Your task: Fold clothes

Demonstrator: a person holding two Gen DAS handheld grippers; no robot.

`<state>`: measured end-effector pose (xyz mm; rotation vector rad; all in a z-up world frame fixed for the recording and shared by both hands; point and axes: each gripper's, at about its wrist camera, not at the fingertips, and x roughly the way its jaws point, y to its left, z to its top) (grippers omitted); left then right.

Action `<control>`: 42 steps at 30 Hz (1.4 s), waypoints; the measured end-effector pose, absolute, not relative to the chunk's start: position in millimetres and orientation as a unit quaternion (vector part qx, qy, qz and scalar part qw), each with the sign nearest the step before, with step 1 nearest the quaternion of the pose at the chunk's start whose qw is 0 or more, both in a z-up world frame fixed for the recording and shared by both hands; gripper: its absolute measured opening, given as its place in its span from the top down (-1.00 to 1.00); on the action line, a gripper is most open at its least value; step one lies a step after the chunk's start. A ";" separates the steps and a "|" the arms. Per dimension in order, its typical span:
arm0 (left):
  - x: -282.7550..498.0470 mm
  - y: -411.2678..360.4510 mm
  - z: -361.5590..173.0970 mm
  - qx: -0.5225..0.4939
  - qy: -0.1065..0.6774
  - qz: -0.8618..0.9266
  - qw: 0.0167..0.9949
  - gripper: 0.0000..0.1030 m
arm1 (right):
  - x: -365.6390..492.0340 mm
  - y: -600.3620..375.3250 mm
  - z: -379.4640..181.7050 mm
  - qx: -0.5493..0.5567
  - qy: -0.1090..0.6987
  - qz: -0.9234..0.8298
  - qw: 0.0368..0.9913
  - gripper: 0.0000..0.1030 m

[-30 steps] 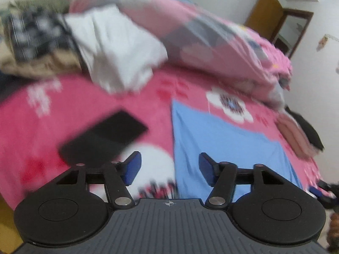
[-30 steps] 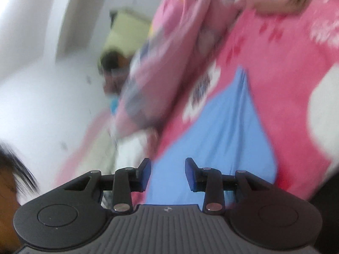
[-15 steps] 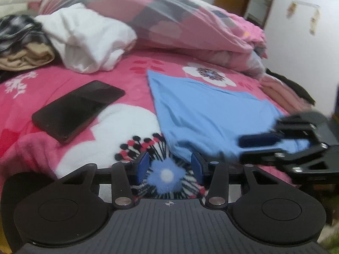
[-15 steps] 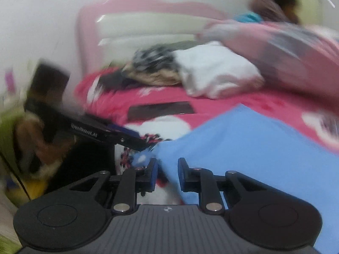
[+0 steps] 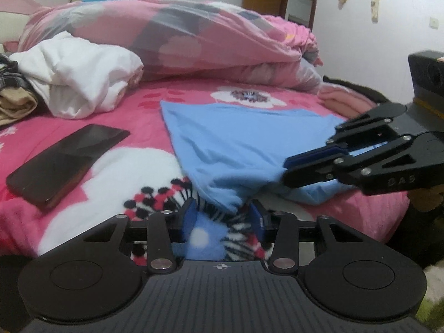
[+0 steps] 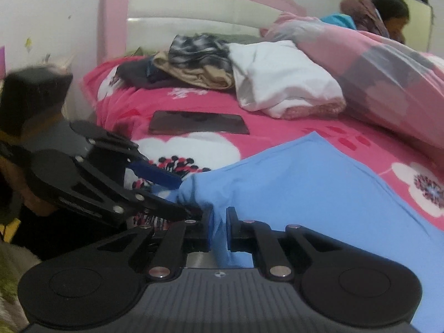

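With the right claw [image 6: 219,229] closing on the light-blue cotton garment's [image 6: 305,183] near hem and the left claw [image 5: 224,219] closing around its corner, either may snag the pink floral fleece bed blanket [image 5: 97,188] beneath.

The right tool [image 5: 285,163] bears faint embossed letters, seemingly "DAS".

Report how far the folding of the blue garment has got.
Done: the blue garment lies spread on the bed. In hand: the right hand-held gripper is closing on its near edge; the left hand-held gripper is closing around a near corner. Left: no fold shows yet; the white garment and others wait.
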<state>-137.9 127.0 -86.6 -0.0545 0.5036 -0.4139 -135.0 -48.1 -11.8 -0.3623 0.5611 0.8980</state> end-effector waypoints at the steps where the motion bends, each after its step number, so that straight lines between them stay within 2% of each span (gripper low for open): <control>1: -137.3 127.2 -87.1 -0.026 0.245 -0.204 0.947 0.45 | -132.8 -53.0 -10.5 -0.158 0.270 0.423 0.850 0.80; 2: -137.0 127.3 -87.4 -0.023 0.242 -0.206 0.948 0.51 | -129.1 -59.0 -9.4 -0.140 0.275 0.420 0.854 0.80; 3: -137.9 126.9 -86.6 -0.012 0.237 -0.208 0.949 0.73 | -124.0 -66.7 -8.9 -0.119 0.281 0.411 0.859 0.79; 4: -139.0 126.5 -85.6 0.001 0.232 -0.210 0.950 0.84 | -118.6 -74.6 -8.6 -0.098 0.287 0.402 0.864 0.79; 11: -153.0 138.0 -62.2 0.158 0.184 -0.226 0.943 0.93 | -84.1 -126.8 -24.3 -0.020 0.335 0.312 0.889 0.78; 17: -148.5 139.6 -71.6 0.254 0.213 -0.277 0.902 0.94 | -76.5 -142.8 -34.8 0.015 0.342 0.305 0.889 0.78; 20: -142.7 146.6 -81.4 0.239 0.251 -0.289 0.892 0.94 | -78.5 -141.5 -34.9 0.002 0.339 0.304 0.890 0.78; 27: -137.0 180.1 -68.1 0.124 0.301 -0.257 0.910 0.87 | -87.8 -127.2 -21.2 -0.049 0.325 0.313 0.891 0.76; 34: -134.1 201.0 -49.2 -0.021 0.276 -0.232 0.932 0.75 | -118.7 -68.7 -19.8 -0.101 0.293 0.425 0.851 0.76; 37: -134.1 195.9 -48.3 -0.031 0.269 -0.223 0.936 0.72 | -123.9 -48.9 -40.9 -0.122 0.321 0.436 0.832 0.74; 42: -127.1 187.2 -49.8 -0.038 0.259 -0.224 0.939 0.71 | -145.0 -41.1 -32.9 -0.152 0.295 0.468 0.819 0.75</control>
